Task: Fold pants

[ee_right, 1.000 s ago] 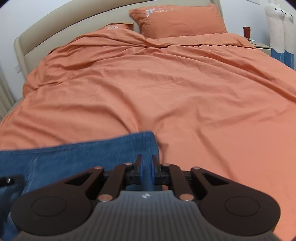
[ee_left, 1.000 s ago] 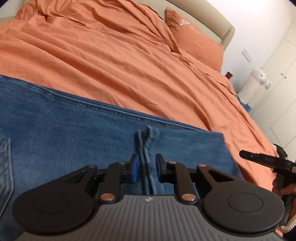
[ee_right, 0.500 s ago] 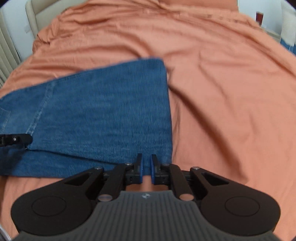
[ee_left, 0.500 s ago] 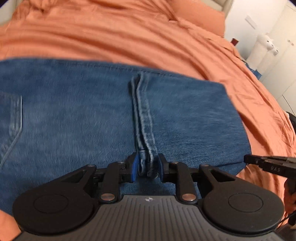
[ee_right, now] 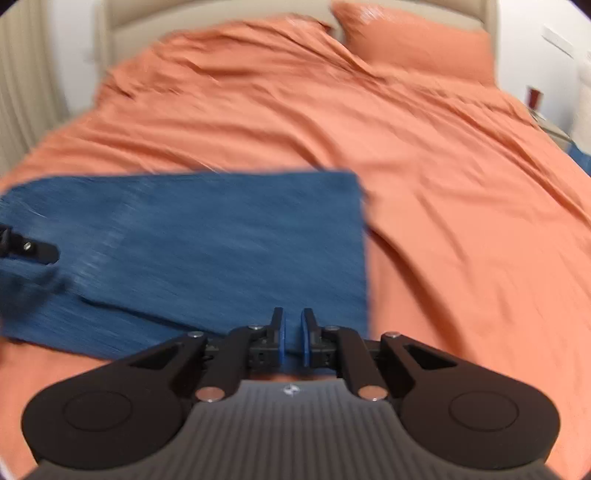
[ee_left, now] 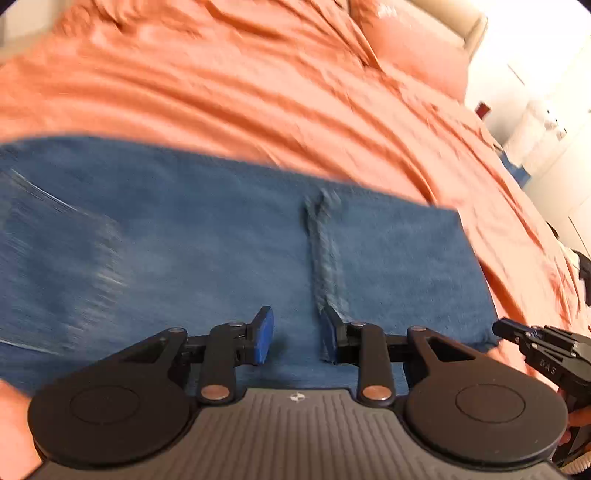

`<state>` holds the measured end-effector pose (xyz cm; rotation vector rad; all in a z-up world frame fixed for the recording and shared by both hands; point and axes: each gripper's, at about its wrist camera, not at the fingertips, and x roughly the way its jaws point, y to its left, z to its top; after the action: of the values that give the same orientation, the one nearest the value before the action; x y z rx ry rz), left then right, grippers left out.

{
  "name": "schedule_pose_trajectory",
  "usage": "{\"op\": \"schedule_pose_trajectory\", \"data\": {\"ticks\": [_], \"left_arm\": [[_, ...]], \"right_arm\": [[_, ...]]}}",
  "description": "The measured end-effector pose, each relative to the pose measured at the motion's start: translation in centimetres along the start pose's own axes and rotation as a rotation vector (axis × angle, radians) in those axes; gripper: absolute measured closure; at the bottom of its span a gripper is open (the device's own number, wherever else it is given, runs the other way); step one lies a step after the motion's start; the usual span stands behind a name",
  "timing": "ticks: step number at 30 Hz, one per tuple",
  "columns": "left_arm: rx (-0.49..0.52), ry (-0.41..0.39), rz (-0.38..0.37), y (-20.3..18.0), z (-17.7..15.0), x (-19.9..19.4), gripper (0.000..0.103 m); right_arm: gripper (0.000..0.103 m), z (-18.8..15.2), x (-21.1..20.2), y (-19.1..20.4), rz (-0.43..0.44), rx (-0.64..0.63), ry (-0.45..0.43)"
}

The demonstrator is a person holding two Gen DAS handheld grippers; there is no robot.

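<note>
Blue jeans point(ee_left: 184, 240) lie folded flat on the orange bed cover point(ee_left: 258, 92). A hem seam point(ee_left: 325, 251) runs toward me and ends beside the right finger of my left gripper point(ee_left: 297, 332). That gripper's jaws are opening, and only flat denim shows between the blue pads. My right gripper point(ee_right: 294, 334) sits at the near edge of the jeans point(ee_right: 221, 240), close to their right corner. Its pads stand a narrow slit apart on the denim edge and are starting to open. Each gripper's tip shows in the other view: the right gripper point(ee_left: 517, 332) and the left gripper point(ee_right: 33, 251).
The orange cover point(ee_right: 461, 221) spreads wide to the right and behind the jeans. An orange pillow point(ee_right: 417, 48) leans on the beige headboard point(ee_right: 221, 22). A nightstand with a red cup point(ee_right: 534, 96) stands at the far right. A hand point(ee_left: 576, 421) holds the right gripper.
My left gripper let go of the hem seam, spread its jaws and drew back. The right gripper laid the jeans' corner on the bed and stays at their near edge.
</note>
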<state>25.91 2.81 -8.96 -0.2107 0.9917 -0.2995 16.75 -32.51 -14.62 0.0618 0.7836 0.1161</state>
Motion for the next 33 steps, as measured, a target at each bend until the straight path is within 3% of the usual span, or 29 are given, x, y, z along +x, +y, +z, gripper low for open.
{"op": "schedule_pose_trajectory", "data": {"ticks": [7,13,15,18,21,26,33], "left_arm": [[-0.14,-0.153,0.138,9.8,2.9,-10.1,0.062],[-0.373,-0.24,0.21,19.6,0.8,-13.7,0.045],[-0.496,-0.291,0.189,22.6,-0.9,-13.3,0.037],[-0.682,-0.341,0.116,26.8,-3.1,-11.2,0.037],[-0.8,-0.365,0.087,29.3,-4.5,-8.9,0.037],[-0.862,-0.368,0.108,31.8,-4.6,-6.2,0.037],[-0.82,-0.361,0.155,32.4,-4.3,-4.0,0.042]], "right_arm": [[0.097,1.7,0.7,6.6,0.201,-0.043,-0.064],[0.097,2.2,3.3,11.8,0.269,-0.086,-0.057],[0.097,2.2,4.1,12.6,0.281,-0.077,-0.056],[0.097,2.3,5.3,13.2,0.286,-0.068,-0.048],[0.097,2.4,6.5,13.3,0.285,-0.072,-0.042],[0.098,2.2,8.1,12.8,0.287,-0.076,0.0],[0.1,2.2,9.3,12.4,0.298,-0.068,0.018]]}}
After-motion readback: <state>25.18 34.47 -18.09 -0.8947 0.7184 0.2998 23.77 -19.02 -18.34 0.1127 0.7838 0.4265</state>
